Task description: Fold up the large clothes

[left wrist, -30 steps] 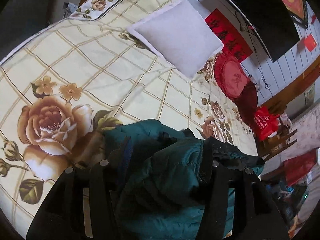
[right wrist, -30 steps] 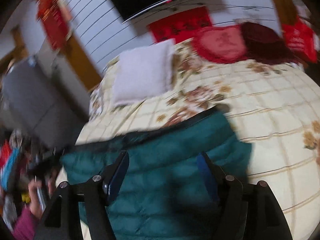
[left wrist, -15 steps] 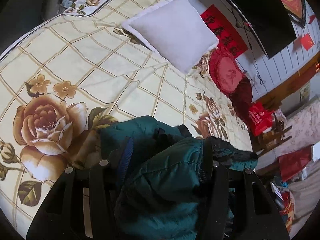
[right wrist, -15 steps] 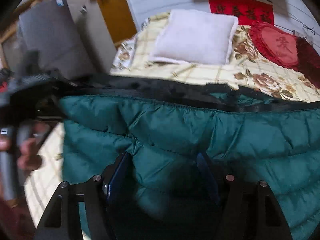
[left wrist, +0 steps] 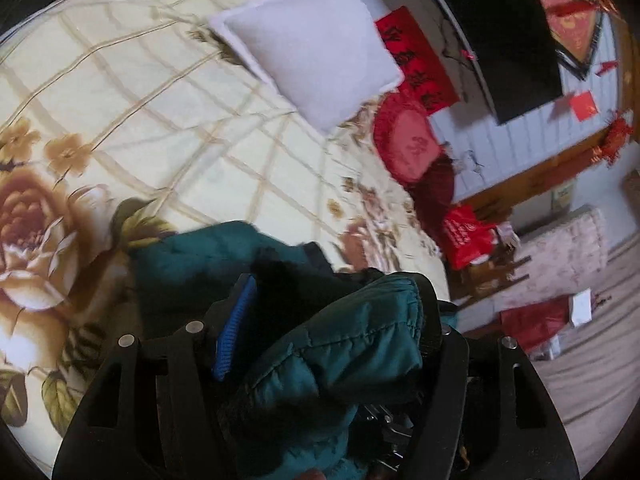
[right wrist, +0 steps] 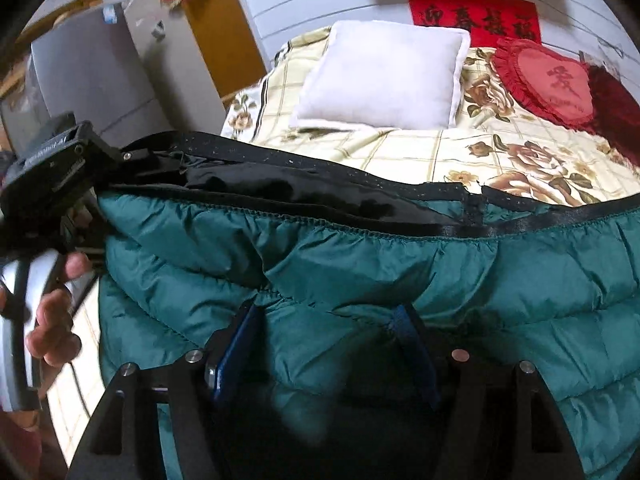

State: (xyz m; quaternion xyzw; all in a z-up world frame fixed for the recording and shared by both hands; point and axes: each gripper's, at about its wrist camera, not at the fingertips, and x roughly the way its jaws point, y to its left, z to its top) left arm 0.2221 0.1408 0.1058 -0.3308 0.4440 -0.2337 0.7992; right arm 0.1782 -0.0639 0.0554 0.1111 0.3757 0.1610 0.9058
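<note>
A teal puffer jacket (right wrist: 360, 264) with a black lining and hem band (right wrist: 304, 188) hangs stretched between my two grippers above the bed. My right gripper (right wrist: 328, 320) is shut on a fold of the teal fabric at the lower part of the jacket. My left gripper (left wrist: 332, 312) is shut on a bunched end of the jacket (left wrist: 344, 340). In the right wrist view the left gripper (right wrist: 60, 160) shows at the far left, holding the jacket's black edge, with the person's hand below it.
The bed has a cream floral checked cover (left wrist: 168, 92). A white pillow (right wrist: 380, 80) and a red heart cushion (right wrist: 544, 80) lie at its head. A dark TV (left wrist: 500, 32) hangs on the white wall. Red bags (left wrist: 464, 236) stand beside the bed.
The jacket has been lifted and spread between the grippers. The right wrist view swung left toward the left gripper, and the left gripper shifted right with its bunch of fabric.
</note>
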